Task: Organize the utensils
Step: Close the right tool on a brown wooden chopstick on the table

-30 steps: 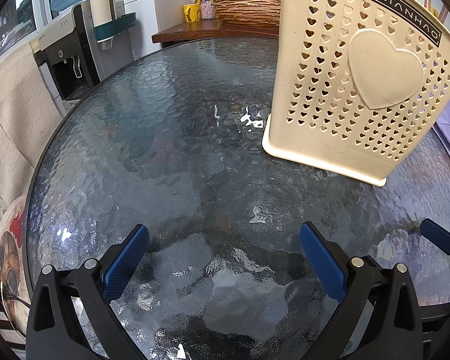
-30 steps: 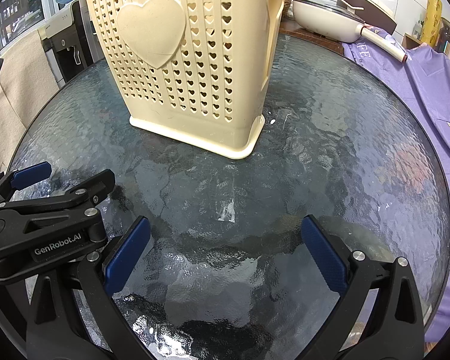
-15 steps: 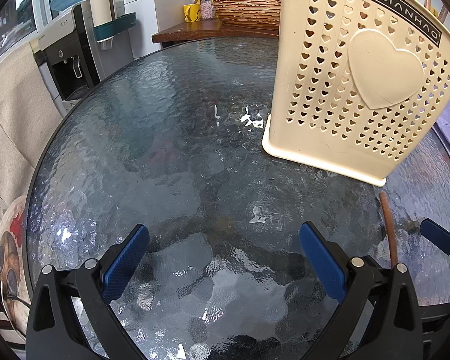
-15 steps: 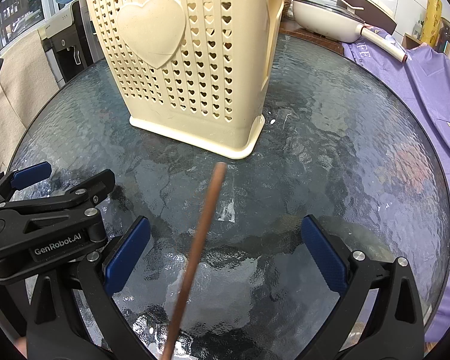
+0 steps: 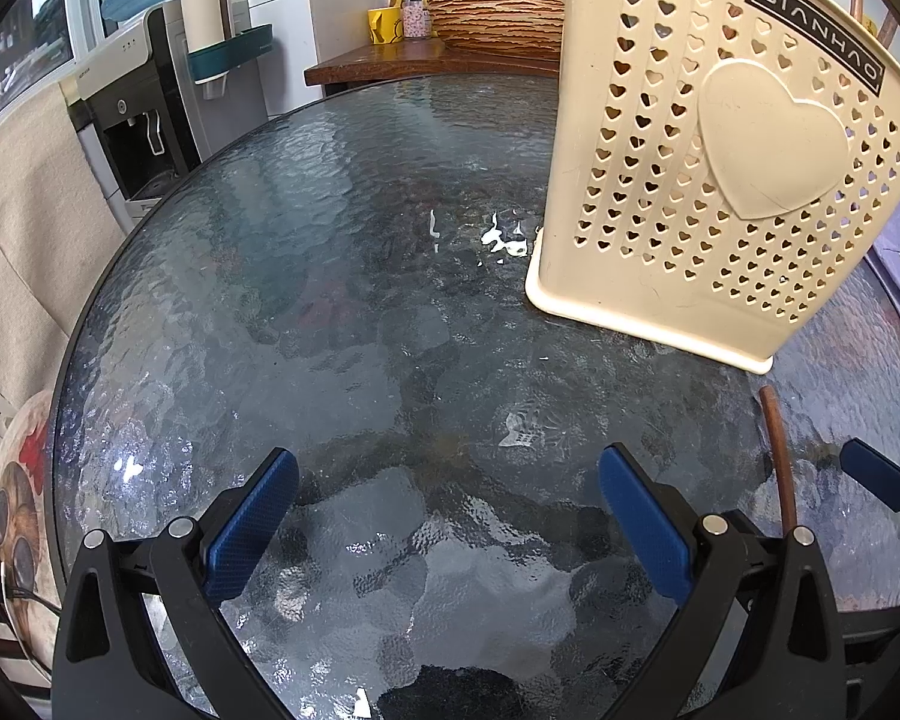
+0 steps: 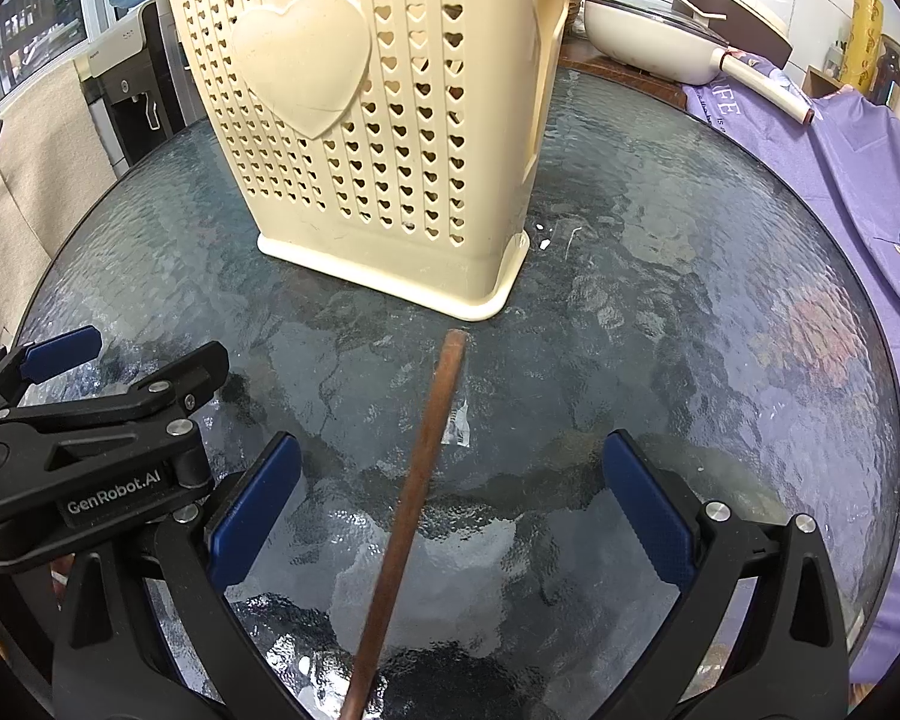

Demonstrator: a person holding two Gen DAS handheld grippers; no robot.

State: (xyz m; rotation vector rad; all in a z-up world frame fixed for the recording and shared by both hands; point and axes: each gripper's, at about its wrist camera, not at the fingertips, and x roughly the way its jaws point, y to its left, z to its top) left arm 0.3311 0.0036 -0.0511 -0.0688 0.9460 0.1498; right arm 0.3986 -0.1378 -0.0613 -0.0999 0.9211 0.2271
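Surface: the round pebbled-glass surface (image 6: 720,312) fills both of my views, with a purple floral cloth (image 6: 858,180) hanging along its right edge.
Basket: the cream utensil basket (image 6: 390,120) with heart-shaped holes and one big raised heart stands upright on the glass, towards the far side; in my left view the same basket (image 5: 720,168) sits to the upper right.
Left hand-held gripper: my left hand-held gripper (image 5: 450,516) hovers low over the glass with its blue-padded fingers spread wide and nothing between them; from the right view it (image 6: 60,384) shows at the left edge.
Right hand-held gripper: my right hand-held gripper (image 6: 450,498) is just as wide apart, and neither pad touches anything.
Wooden stick: a thin brown wooden stick (image 6: 414,492) runs up from the bottom edge between my right fingers, clear of both pads, its tip just short of the basket's near corner. I cannot tell whether it rests on the glass or what holds it below the frame. In the left view it (image 5: 777,456) appears just in front of the basket's corner.
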